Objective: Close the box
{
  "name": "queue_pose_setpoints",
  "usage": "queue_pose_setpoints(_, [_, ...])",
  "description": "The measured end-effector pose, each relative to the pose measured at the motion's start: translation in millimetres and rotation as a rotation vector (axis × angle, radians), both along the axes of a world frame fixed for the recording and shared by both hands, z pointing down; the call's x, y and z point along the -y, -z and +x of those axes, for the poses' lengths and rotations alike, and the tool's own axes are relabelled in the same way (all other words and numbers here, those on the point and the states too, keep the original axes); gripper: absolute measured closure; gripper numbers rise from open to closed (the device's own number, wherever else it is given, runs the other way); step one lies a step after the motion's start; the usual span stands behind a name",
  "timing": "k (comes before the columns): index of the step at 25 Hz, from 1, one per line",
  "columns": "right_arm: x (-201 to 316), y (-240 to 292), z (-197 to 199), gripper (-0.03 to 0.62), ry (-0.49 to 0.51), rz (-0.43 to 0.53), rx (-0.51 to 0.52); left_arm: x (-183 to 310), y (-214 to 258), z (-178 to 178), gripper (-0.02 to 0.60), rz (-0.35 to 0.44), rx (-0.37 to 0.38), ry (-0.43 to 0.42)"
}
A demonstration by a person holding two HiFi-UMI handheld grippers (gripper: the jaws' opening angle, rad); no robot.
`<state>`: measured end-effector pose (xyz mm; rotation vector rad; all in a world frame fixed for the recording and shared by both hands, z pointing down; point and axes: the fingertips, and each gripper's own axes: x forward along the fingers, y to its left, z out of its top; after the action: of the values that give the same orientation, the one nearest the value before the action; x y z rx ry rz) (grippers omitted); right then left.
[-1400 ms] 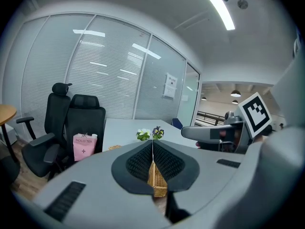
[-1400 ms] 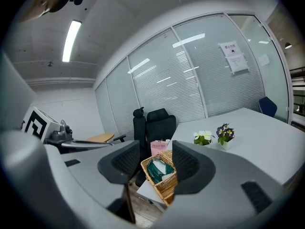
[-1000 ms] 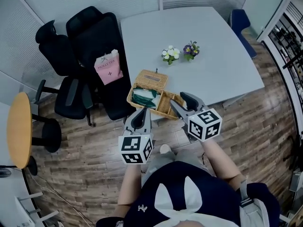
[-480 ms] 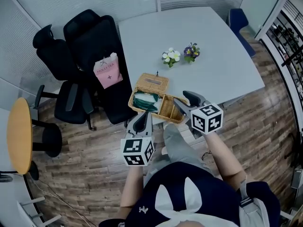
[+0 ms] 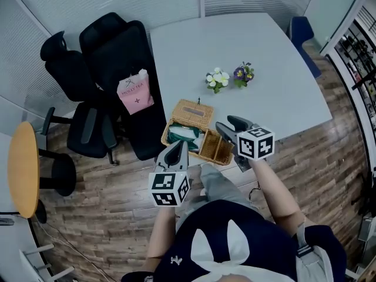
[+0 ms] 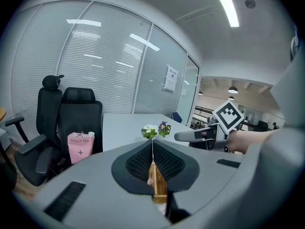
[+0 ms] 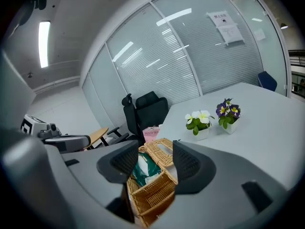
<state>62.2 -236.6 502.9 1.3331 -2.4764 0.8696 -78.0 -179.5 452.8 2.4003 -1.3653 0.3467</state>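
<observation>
Wood-plank flooring (image 5: 88,228) lies under you, and the grey table (image 5: 264,46) stretches ahead. Your left gripper (image 5: 178,147) has its jaws pressed together on nothing, its tips near the box at 12 o'clock. Your right gripper (image 5: 227,124) has its jaws spread wide and empty, just beside the box at its 3 o'clock. That woven wicker box (image 5: 202,141) sits at the table's near left corner with its lid (image 5: 193,112) thrown back and a green-and-white packet (image 5: 183,131) inside. At 10 o'clock, a pink paper bag (image 5: 136,91) rests on black office chairs (image 5: 111,46). Beyond the box, at 1 o'clock, stand white flowers (image 5: 217,79) and purple flowers (image 5: 242,73); neither blocks the lid.
</observation>
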Motion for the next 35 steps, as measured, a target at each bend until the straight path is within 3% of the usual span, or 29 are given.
queue_pose_setpoints(15, [69.2,-54.6,4.5,0.37,0.009,-0.169,0.021,70.6,-12.2,-5.3,0.558,-0.036,0.019,-0.007])
queue_pose_setpoints(35, [112.7,-142.4,5.2,0.358,0.023,-0.453,0.07,97.3,-48.1,5.7,0.558,-0.143,0.016,-0.039])
